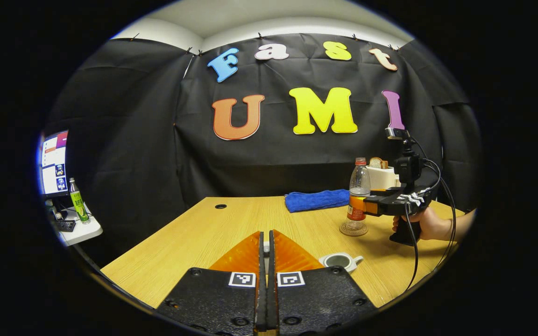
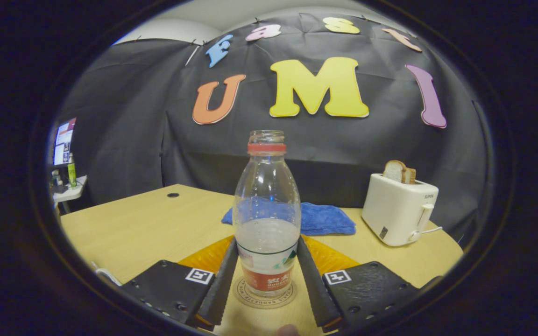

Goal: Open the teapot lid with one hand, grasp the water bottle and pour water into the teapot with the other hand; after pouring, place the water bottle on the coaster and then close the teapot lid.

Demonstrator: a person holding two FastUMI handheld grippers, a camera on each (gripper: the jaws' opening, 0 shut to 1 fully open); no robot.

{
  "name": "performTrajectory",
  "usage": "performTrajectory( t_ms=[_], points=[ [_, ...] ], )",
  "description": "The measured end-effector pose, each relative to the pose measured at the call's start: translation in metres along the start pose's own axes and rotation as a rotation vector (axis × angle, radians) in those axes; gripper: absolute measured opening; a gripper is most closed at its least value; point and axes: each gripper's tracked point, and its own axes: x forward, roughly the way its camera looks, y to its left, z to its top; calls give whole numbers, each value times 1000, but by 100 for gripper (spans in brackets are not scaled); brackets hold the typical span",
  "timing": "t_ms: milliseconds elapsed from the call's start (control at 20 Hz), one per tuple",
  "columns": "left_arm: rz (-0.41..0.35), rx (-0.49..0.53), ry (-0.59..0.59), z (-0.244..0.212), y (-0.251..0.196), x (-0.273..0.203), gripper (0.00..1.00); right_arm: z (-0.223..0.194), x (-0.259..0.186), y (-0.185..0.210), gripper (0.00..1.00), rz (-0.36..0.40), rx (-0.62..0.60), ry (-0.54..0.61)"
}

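Backing my right gripper (image 2: 266, 280) off the bottle (image 2: 266, 219) on the coaster (image 2: 265, 295) risks tipping it, fingers flanking, grip unclear; left gripper (image 1: 265, 261) closed, apparently empty.

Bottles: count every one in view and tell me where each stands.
2. A clear water bottle stands on the coaster on the table, between the right gripper's fingers. A green bottle stands on the side desk by the monitor. Others may be hidden.
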Motion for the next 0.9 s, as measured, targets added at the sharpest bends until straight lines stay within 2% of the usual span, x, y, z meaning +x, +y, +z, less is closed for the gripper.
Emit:
performTrajectory(
  t_ms=[50,100,150,500,550,750,900],
  points=[
    [2,1,7,-2,0,1,3,0,0,0,72,1,-1,-1],
    [4,2,15,-5,1,1,7,-2,1,0,72,1,-1,1],
    [5,5,18,-6,0,1,3,-4,1,1,72,2,0,5],
    [1,12,13,-3,-2,1,3,-9,-1,0,75,-5,4,10],
    [0,11,12,-2,-2,1,3,-9,-2,1,83,0,9,12],
    [-8,7,10,-2,-7,-1,3,-7,-13,-1,97,-5,26,11],
    [-20,13,1,3,-15,-2,3,-7,-23,-5,98,-20,14,9]
  ],
)
